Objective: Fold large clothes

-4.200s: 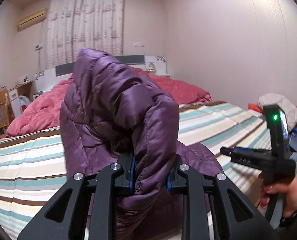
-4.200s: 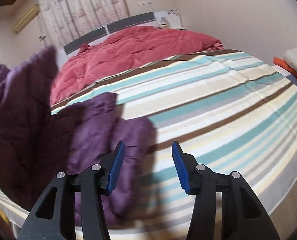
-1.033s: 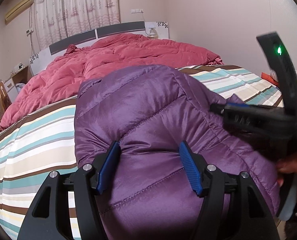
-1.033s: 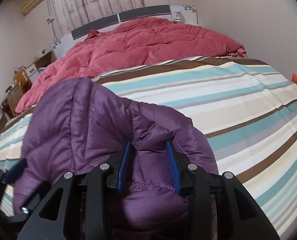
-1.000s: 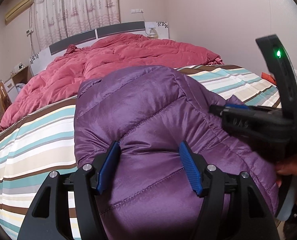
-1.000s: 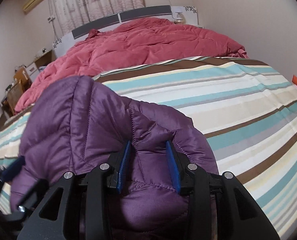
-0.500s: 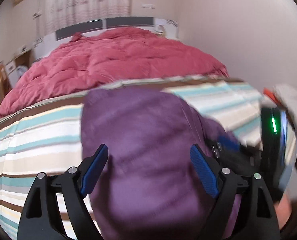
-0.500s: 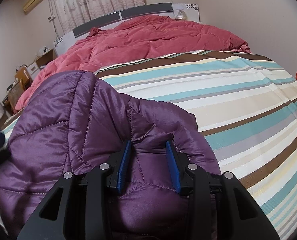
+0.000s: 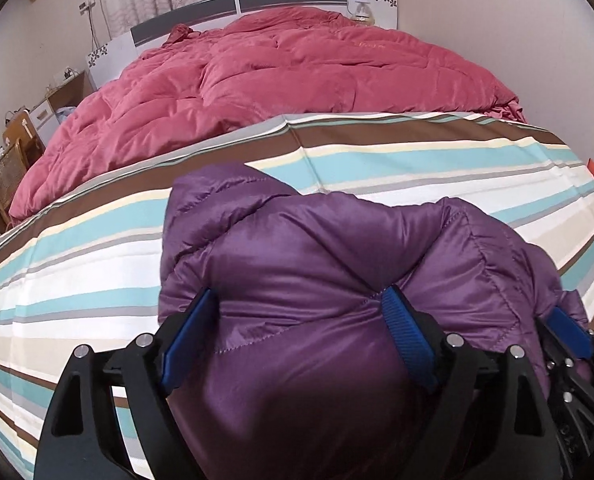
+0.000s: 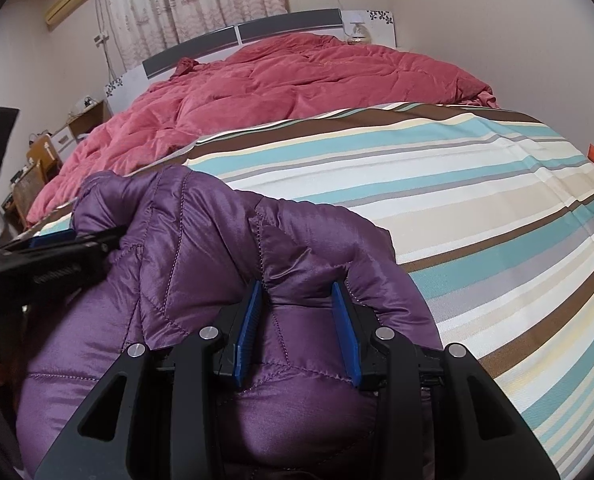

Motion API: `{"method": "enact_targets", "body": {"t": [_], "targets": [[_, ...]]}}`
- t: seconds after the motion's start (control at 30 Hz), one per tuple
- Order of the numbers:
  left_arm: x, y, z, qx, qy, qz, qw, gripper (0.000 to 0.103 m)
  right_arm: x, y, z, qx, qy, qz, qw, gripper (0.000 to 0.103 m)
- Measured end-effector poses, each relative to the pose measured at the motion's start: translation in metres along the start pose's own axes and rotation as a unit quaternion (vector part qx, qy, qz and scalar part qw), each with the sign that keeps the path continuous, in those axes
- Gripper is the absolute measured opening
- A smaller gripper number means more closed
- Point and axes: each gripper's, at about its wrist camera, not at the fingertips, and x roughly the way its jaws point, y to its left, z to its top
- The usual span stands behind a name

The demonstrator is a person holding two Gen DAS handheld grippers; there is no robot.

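A purple quilted puffer jacket [image 9: 329,280] lies bunched at the near edge of a striped bedsheet [image 9: 417,168], in front of a red comforter [image 9: 281,76]. The left gripper [image 9: 297,328] spreads wide, pressing into the padding, seemingly without pinching. The right gripper [image 10: 297,316] clamps a fold of the jacket.
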Motion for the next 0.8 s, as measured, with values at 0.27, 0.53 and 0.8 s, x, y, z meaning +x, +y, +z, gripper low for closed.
{"method": "enact_targets", "body": {"t": [0.27, 0.53, 0.8], "targets": [[-0.004, 0.003, -0.01, -0.005, -0.013, -0.005, 0.9999, 0.086, 0.001, 0.001, 0.0, -0.005, -0.002, -0.004, 1.0, 0.036], [-0.047, 0.005, -0.036, 0.006, -0.038, 0.001, 0.9992, 0.087, -0.002, 0.002, -0.002, -0.008, -0.007, -0.003, 1.0, 0.036], [-0.091, 0.001, -0.071, 0.027, -0.064, -0.021, 0.9973, 0.091, -0.041, -0.007, -0.001, 0.002, -0.024, 0.024, 0.999, 0.036]]}}
